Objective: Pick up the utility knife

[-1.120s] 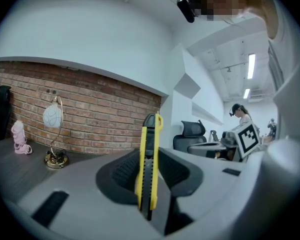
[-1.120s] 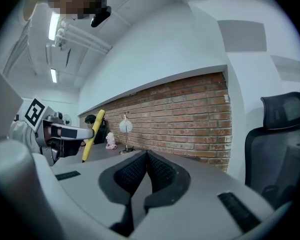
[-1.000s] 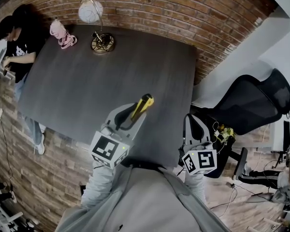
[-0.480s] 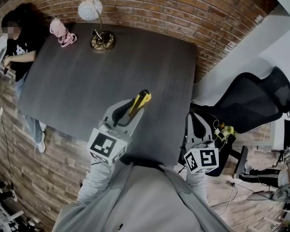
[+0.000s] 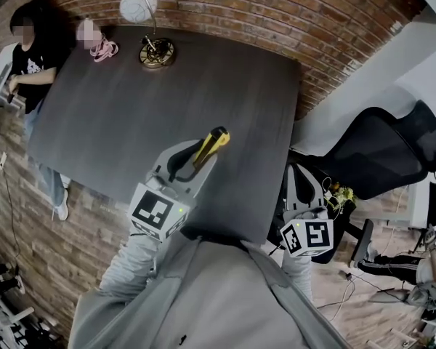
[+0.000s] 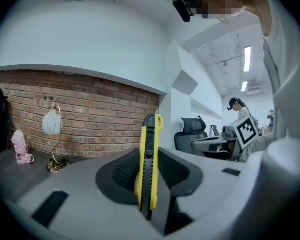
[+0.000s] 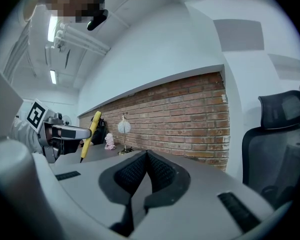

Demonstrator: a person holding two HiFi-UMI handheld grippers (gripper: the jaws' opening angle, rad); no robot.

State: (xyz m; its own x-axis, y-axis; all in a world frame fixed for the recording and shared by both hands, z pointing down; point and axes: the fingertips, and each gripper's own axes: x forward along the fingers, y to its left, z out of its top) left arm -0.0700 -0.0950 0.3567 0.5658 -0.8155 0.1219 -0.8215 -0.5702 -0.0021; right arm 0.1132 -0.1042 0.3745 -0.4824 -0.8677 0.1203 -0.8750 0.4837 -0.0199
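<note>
Your left gripper (image 5: 198, 155) was clenched on the utility knife (image 6: 150, 134), its pads pressing the yellow body on both sides. The knife was clear of the tabletop (image 5: 116, 115), above its near edge, with its dark-capped end sticking out past the jaws toward the far edge. Your right gripper (image 7: 146, 156) was off the tabletop's right edge, jaws pressed together with nothing between them. A lamp (image 5: 154, 48) stood at the tabletop's far edge.

Dark table (image 5: 123, 122), brass lamp (image 5: 157, 51), pink cord (image 5: 104, 49), black office chair (image 5: 381, 158)
</note>
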